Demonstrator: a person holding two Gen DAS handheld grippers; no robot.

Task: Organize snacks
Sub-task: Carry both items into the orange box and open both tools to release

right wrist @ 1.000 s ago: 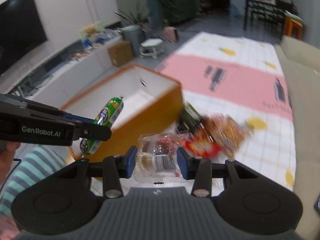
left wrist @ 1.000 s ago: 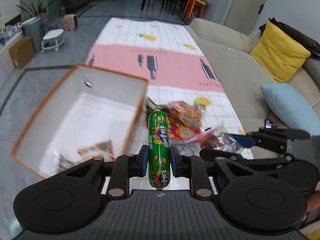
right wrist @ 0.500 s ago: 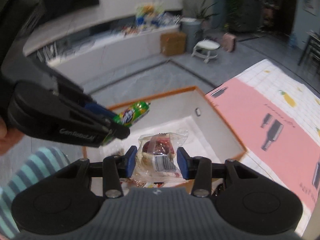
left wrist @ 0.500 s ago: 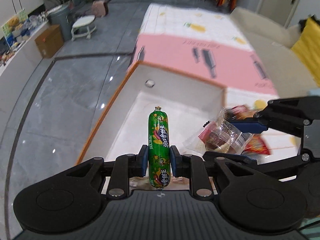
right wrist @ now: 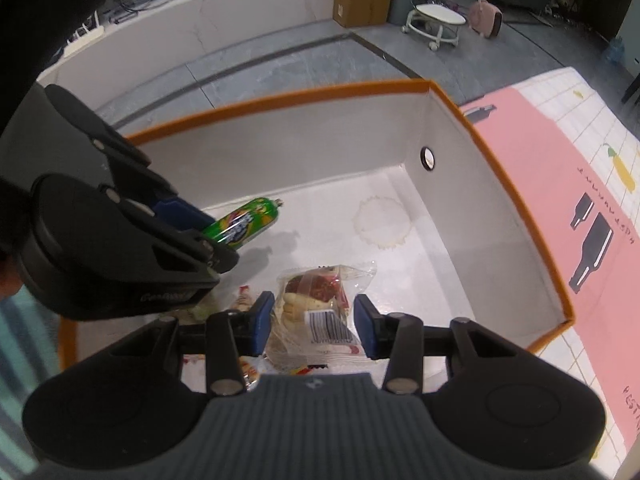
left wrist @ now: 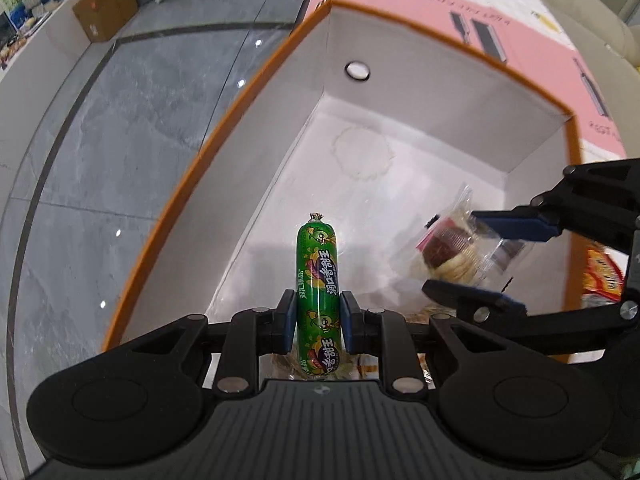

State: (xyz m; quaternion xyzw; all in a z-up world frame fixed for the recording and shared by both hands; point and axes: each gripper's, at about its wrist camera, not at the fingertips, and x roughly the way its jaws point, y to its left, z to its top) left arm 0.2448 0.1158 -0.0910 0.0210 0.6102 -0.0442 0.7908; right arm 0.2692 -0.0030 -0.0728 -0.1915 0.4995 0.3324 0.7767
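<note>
Left gripper: clamped on the green sausage, lower centre, over the box.
Right gripper: pads grip the clear packet, lower centre, above the box floor.

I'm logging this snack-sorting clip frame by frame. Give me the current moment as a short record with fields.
left gripper: shut on green sausage, held over the box
right gripper: shut on clear-wrapped pastry, also over the box
box: orange outside, white inside, open top
box contents: some wrapped snacks near the close wall, partly hidden
mat: pink and white, beside the box
</note>
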